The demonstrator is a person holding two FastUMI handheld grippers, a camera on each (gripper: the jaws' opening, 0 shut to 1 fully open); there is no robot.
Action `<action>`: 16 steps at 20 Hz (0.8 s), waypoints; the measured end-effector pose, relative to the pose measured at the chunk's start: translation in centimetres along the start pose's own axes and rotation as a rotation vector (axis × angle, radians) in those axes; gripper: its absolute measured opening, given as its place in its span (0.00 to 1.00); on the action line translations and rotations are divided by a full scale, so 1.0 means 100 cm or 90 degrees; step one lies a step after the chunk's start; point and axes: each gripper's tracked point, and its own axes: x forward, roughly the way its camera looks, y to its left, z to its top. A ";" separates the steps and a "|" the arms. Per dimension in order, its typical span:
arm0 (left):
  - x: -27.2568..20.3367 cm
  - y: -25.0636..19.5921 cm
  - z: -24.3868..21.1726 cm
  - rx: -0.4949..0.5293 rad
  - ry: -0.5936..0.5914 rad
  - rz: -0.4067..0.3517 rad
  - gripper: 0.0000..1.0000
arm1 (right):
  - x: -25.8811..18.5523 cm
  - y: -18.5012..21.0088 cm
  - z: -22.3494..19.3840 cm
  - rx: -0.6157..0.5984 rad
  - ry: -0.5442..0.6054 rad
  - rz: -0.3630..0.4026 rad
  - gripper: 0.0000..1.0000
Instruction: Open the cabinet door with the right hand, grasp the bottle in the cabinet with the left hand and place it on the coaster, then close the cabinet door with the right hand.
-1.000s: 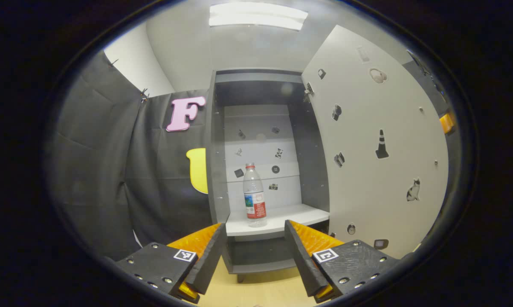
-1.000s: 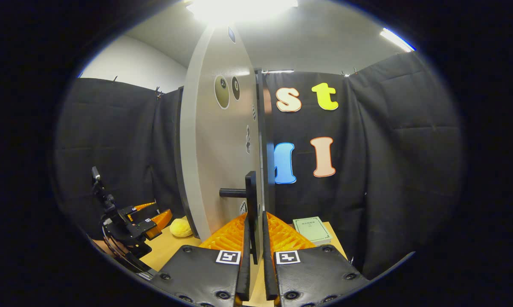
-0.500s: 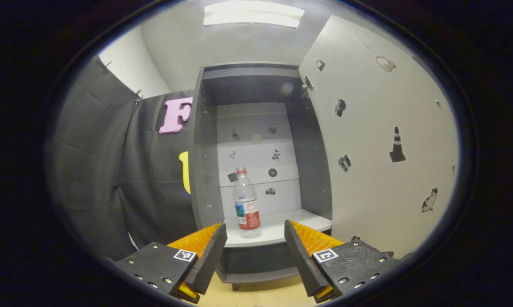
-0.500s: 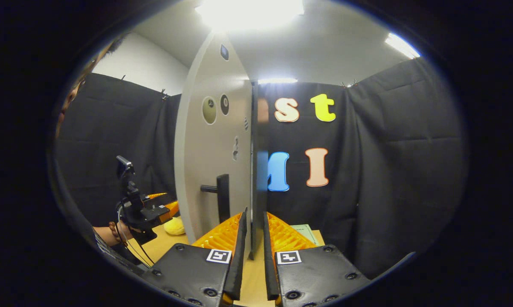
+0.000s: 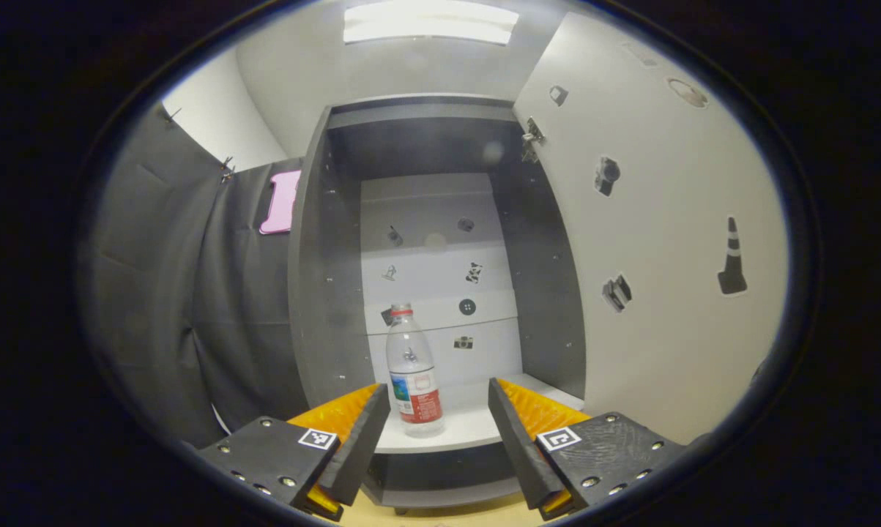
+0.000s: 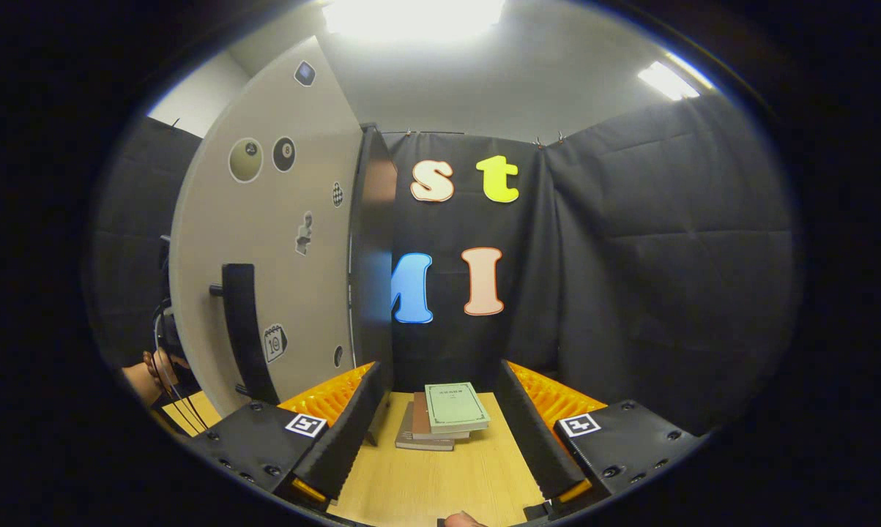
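Note:
In the left gripper view a clear plastic bottle (image 5: 411,373) with a red cap and a red and blue label stands upright on the white shelf (image 5: 469,430) of the dark grey cabinet (image 5: 323,293). My left gripper (image 5: 436,432) is open just short of the shelf, the bottle a little left of the gap's middle. The cabinet door (image 5: 660,241) stands wide open on the right. In the right gripper view the door (image 6: 272,241) with its black handle (image 6: 244,322) is at left, and my right gripper (image 6: 440,432) is open, apart from the handle, holding nothing.
Several stacked books (image 6: 444,417) lie on the wooden table (image 6: 440,483) ahead of the right gripper. A hand (image 6: 147,369) shows past the door's left edge. Stickers dot the door and the cabinet's back wall (image 5: 440,249). Black cloth walls surround the booth.
My left gripper has moved closer to the cabinet and the bottle. My right gripper has let go of the door, opened, and swung right, so the handle now sits to its left.

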 end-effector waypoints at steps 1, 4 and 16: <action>0.008 0.003 0.000 -0.008 0.003 0.002 0.81 | 0.005 -0.004 -0.004 0.006 0.004 -0.003 0.99; 0.043 0.015 -0.009 -0.030 0.017 0.004 0.84 | 0.017 -0.020 -0.017 0.024 0.021 -0.018 0.99; 0.124 0.043 -0.063 -0.048 0.091 0.018 0.82 | 0.053 -0.053 -0.047 0.050 0.071 -0.070 0.98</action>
